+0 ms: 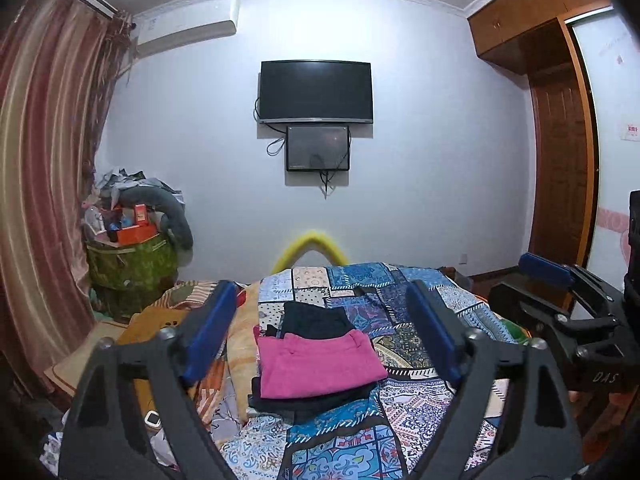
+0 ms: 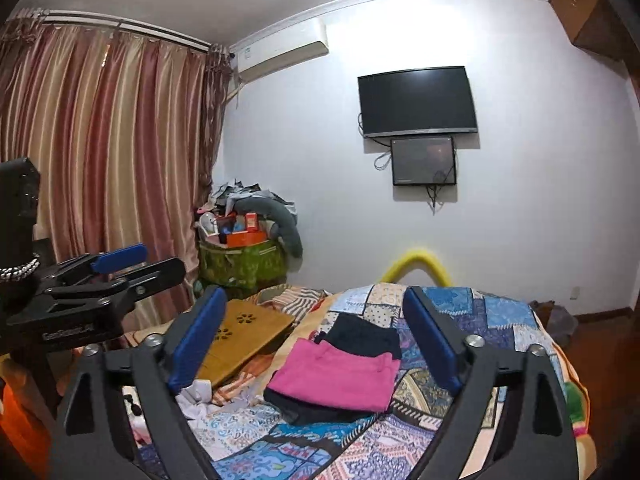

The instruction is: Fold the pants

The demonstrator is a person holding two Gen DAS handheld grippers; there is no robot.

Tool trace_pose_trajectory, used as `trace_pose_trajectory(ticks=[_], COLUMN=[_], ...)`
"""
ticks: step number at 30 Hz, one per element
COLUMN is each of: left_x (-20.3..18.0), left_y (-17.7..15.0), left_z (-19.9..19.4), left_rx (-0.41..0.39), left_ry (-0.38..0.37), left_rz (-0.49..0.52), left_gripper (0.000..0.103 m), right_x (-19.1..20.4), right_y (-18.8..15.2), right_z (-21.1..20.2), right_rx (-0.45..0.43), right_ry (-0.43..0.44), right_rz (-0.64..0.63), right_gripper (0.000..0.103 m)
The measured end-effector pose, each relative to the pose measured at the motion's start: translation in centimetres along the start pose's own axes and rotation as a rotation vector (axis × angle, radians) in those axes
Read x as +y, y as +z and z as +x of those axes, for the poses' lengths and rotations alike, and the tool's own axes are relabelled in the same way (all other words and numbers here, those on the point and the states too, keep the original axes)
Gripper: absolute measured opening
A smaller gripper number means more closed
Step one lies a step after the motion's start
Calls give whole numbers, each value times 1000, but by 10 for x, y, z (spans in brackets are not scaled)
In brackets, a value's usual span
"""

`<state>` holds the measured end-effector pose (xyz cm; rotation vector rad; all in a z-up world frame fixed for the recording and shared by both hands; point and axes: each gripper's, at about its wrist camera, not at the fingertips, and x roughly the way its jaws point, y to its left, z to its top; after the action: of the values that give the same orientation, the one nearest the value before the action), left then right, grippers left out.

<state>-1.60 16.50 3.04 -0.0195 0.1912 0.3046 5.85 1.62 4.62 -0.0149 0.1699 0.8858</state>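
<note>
Apparently the folding is finished: pink pants [image 1: 318, 362] lie folded on the bed [image 1: 420, 408], both hand-held grippers [image 1: 320, 338] [image 2: 316, 344] are wide apart, empty; next needs another garment.

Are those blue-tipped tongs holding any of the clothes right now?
No. Both the left tongs and right tongs are open and empty; the folded pink pants lie on the bed.

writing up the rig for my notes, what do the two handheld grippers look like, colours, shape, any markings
Both match: the left gripper and the right gripper have black angular frames with triangular cut-outs, silver bolt heads at the joints, and two long fingers faced with blue pads. White lettering is printed on each body, too blurred to read with certainty. A white braided cord wraps the left one's body.
</note>
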Motion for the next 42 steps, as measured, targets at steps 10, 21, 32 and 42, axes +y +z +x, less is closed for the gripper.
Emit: trace_pose_trajectory(ticks=[10,21,32,42], left_x=[0,-2,-3,-2], left_y=[-8,-13,-17,-19], left_z=[-1,-4,4,11], left_rx=[9,13,34,52], left_ry=[16,15,22,15], left_rz=[0,1,-11,-21], left_gripper=[103,103,103,103], right_x=[-2,-3,-5,-8], right_y=[-2,-7,-15,-14], right_z=[-11,-17,-18,-22], right_rx=[7,11,33,42], right_ry=[-38,-52,-56,-60], right_rz=[28,32,42,53], right_gripper=[103,103,103,103])
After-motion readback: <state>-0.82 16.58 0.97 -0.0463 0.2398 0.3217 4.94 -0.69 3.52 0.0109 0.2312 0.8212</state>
